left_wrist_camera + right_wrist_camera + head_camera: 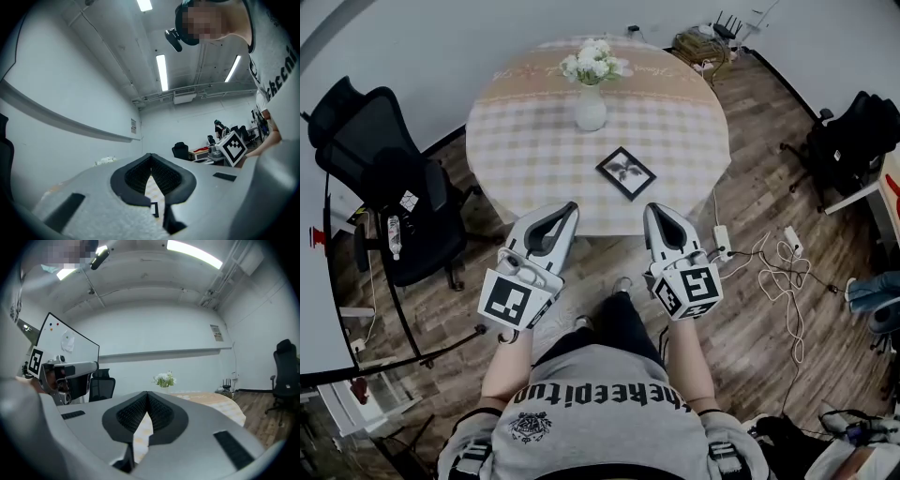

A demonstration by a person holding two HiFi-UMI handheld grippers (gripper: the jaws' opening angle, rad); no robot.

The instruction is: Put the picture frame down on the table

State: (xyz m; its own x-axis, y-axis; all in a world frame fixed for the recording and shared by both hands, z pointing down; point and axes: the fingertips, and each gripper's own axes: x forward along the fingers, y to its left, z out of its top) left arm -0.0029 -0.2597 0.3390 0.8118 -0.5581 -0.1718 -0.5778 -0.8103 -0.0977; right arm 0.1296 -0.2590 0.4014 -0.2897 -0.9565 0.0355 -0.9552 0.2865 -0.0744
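The picture frame [626,172] is black with a pale flower print and lies flat on the round table [525,141], near its front edge. Both grippers hover just short of that edge, over the floor. My left gripper [569,207] is to the frame's lower left, and my right gripper [653,208] is to its lower right. Each has its tips touching and holds nothing. In the left gripper view the shut left gripper [151,156] frames a sliver of checked cloth and a corner of the frame [153,209]. The right gripper [147,394] also stands shut.
A white vase of flowers [591,105] stands mid-table behind the frame, and appears as the vase [164,379] in the right gripper view. A black office chair [389,183] stands left of the table. Another chair [848,141] is at the right. A power strip and cables [759,258] lie on the floor.
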